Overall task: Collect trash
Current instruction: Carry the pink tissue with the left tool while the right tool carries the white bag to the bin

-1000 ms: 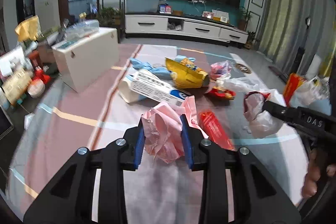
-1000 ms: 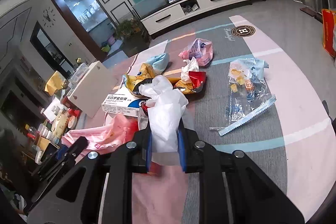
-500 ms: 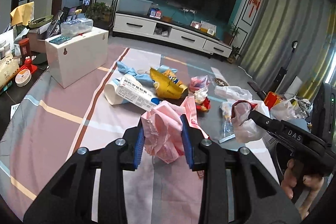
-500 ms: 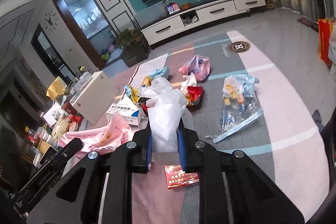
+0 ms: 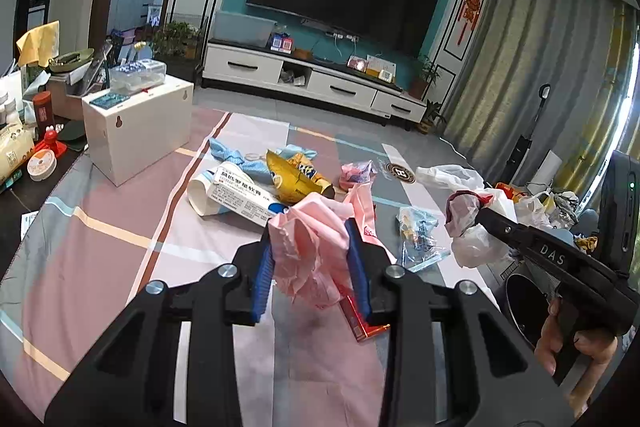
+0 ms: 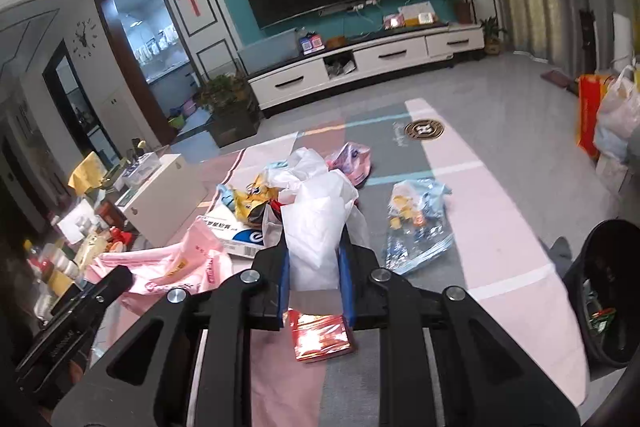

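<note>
Through my left camera, my left gripper [image 5: 310,267] pinches one pink bag [image 5: 308,251], crumpled between the blue pads and lifted off the cloth [image 5: 112,247]; it is light, soft and slippery film, so I judge a bunched fold holds better than a loose edge; beyond lie one white box [image 5: 236,193], one yellow packet [image 5: 294,179], one clear bag [image 5: 418,239] and one red carton [image 5: 360,319] partly under my tool; at the right my right gripper [image 5: 466,209] carries a white bag [image 5: 474,231]. Through my right camera, that gripper [image 6: 314,269] is pressed onto the one white bag [image 6: 316,223], equally limp and weightless; a black bin [image 6: 608,287] stands at the right, seemingly with scraps inside, though the view there is dim; I count two bags held and at least four pieces left lying.
</note>
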`<state>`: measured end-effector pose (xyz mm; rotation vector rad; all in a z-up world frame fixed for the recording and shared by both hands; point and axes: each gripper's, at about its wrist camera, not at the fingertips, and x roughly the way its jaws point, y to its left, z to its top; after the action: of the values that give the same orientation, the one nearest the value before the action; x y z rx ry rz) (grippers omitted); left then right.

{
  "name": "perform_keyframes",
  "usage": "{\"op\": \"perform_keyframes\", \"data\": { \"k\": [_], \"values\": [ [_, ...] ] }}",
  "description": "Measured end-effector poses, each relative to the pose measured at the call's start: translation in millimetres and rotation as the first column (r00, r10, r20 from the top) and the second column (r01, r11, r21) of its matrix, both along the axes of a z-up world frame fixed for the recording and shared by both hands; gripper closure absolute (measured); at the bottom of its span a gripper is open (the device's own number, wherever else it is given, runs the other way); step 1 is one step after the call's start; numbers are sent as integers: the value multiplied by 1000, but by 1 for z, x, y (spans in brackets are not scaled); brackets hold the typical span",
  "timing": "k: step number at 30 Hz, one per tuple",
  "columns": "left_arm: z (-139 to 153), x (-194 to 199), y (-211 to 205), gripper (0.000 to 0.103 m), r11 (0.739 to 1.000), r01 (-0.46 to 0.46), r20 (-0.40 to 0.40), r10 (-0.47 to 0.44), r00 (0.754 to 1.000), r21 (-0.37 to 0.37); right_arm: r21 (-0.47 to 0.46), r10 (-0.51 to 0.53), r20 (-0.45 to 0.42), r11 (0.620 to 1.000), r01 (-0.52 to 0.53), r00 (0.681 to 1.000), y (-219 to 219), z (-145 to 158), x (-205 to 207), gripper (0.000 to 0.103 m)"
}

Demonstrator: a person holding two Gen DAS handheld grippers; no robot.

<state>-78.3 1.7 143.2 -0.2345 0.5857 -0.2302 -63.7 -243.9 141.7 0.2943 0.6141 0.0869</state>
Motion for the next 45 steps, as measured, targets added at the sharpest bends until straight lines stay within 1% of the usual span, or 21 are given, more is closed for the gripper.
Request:
{"op": "perform_keyframes", "data": {
  "k": [4, 9, 14, 16, 19, 22, 23, 27, 33, 37, 45],
  "values": [
    [1, -1, -3, 69, 1000, 3, 10, -3, 1000, 8, -33, -19, 14, 999, 20, 1000, 2, 2, -3, 82],
    [-3, 0, -5, 69, 1000, 5, -4, -5, 1000, 16, -35, -15, 16, 999, 15, 1000, 4, 2, -3, 82],
    [-7, 2, -10, 69, 1000, 15, -18, -15, 1000, 19, -56, -15, 7, 998, 16, 1000, 7, -1, -1, 82],
    [-9, 3, -11, 69, 1000, 17, -25, -16, 1000, 18, -52, -12, 3, 999, 13, 1000, 6, -1, 0, 82],
    [-12, 5, -14, 69, 1000, 24, -38, -23, 999, 19, -5, -34, 6, 999, 34, 999, 2, 0, 0, 82],
    [-16, 7, -19, 69, 999, 24, -46, -23, 999, 31, -49, -35, 41, 998, 37, 999, 8, 6, -4, 82],
    [-17, 8, -20, 69, 999, 26, -50, -24, 998, 35, -60, -34, 43, 998, 36, 999, 10, 6, -5, 82],
    [-21, 10, -22, 69, 999, 34, -62, -32, 998, 30, -58, -10, 22, 998, 11, 1000, 10, 2, -1, 82],
    [-21, 9, -21, 69, 999, 24, -49, -23, 999, 27, -55, -5, 11, 998, 6, 1000, 8, 0, -1, 82],
    [-21, 8, -22, 69, 999, 34, -55, -33, 998, 24, -20, 27, -1, 999, -27, 1000, 7, -1, 0, 82],
    [-18, 1, -30, 69, 997, 62, -36, -61, 997, 36, -45, 12, 24, 999, -11, 1000, 8, 5, -5, 81]
  ]
}}
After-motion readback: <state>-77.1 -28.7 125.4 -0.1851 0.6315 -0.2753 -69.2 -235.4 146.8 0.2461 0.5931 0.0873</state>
